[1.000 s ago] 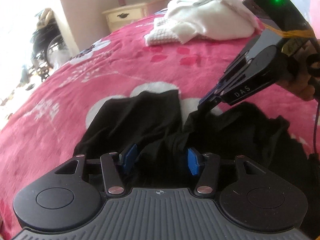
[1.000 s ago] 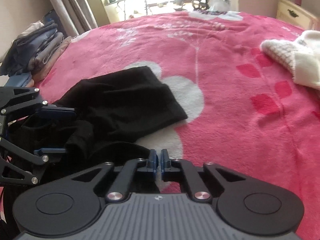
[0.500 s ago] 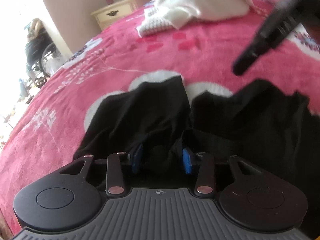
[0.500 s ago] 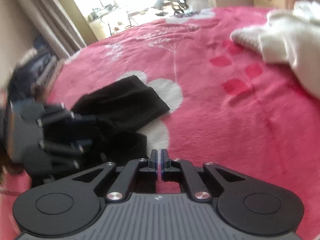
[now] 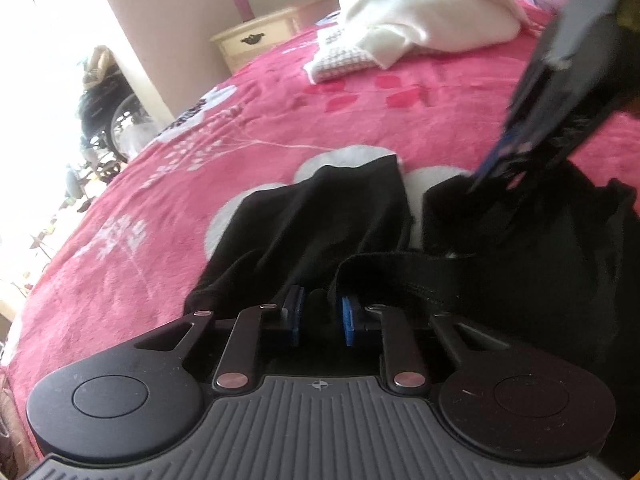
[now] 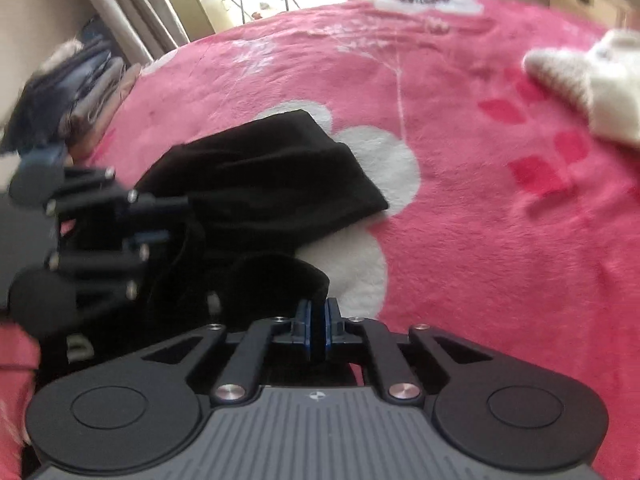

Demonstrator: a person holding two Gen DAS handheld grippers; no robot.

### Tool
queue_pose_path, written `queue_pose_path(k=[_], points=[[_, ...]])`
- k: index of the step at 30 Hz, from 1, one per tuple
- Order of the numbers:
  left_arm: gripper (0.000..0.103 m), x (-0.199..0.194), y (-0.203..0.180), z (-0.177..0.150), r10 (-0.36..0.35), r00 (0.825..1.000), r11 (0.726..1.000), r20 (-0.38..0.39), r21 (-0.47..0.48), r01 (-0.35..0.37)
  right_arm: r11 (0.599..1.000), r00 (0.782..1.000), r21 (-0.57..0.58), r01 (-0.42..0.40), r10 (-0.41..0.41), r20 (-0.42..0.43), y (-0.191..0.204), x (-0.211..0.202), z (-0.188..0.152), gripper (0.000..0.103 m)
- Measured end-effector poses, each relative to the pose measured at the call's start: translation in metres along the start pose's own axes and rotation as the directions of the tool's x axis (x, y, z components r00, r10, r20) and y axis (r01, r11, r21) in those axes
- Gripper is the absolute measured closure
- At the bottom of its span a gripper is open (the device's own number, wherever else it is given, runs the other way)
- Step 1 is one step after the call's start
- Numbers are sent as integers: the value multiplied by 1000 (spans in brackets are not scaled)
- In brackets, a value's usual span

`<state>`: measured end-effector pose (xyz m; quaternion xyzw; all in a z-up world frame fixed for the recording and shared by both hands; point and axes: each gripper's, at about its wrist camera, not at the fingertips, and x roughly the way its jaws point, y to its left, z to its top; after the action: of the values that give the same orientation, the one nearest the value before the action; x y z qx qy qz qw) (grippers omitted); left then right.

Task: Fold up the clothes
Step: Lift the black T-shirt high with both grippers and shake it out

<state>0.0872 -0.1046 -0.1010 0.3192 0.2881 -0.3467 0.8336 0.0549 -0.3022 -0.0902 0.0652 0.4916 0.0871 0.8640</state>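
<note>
a black garment (image 5: pixel 340 216) lies crumpled on the bed's pink blanket (image 5: pixel 248 132), near the person's side of it, with a loose sleeve or leg spread toward the white flower print. the left claw (image 5: pixel 320 316) is closing, black cloth bunched between its blue pads (image 5: pixel 347 320) though they don't look pressed tight on it yet. the right claw (image 6: pixel 318 330) sits nearly together, clamped on a thin black edge of the same garment at its near hem. i'd worry the left one catches two layers instead of one, since the fabric is heaped there, and then the lift would drag the whole bundle rather than open it flat. the right pinch looks shallow too; a pull could slide the hem out. black on black hides the seams, so picking the wrong corner seems easy. a white pile of clothes (image 5: pixel 424 20) waits well apart, up the bed.
</note>
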Motion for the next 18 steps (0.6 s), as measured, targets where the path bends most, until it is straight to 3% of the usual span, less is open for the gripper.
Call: queue_pose_path(k=[2, 4, 7, 10, 14, 18], points=[[87, 0, 4, 0, 32, 999, 999, 5, -23, -32, 990, 993, -84, 110, -106, 51, 11, -15, -8, 97], [89, -3, 9, 2, 71, 997, 996, 17, -55, -70, 961, 969, -158, 228, -207, 135, 23, -34, -15, 97], [91, -10, 17, 7, 150, 988, 983, 45, -114, -144, 904, 910, -206, 375, -318, 265, 41, -60, -22, 98], [92, -20, 31, 16, 232, 971, 952, 65, -219, -213, 831, 831, -240, 501, -385, 402, 58, -83, -26, 98], [92, -47, 54, 29, 352, 930, 884, 103, -365, -294, 794, 750, -208, 571, -401, 526, 69, -115, -24, 98], [92, -86, 62, 47, 465, 867, 826, 179, -441, -352, 746, 644, -177, 642, -399, 653, 85, -149, -22, 98]])
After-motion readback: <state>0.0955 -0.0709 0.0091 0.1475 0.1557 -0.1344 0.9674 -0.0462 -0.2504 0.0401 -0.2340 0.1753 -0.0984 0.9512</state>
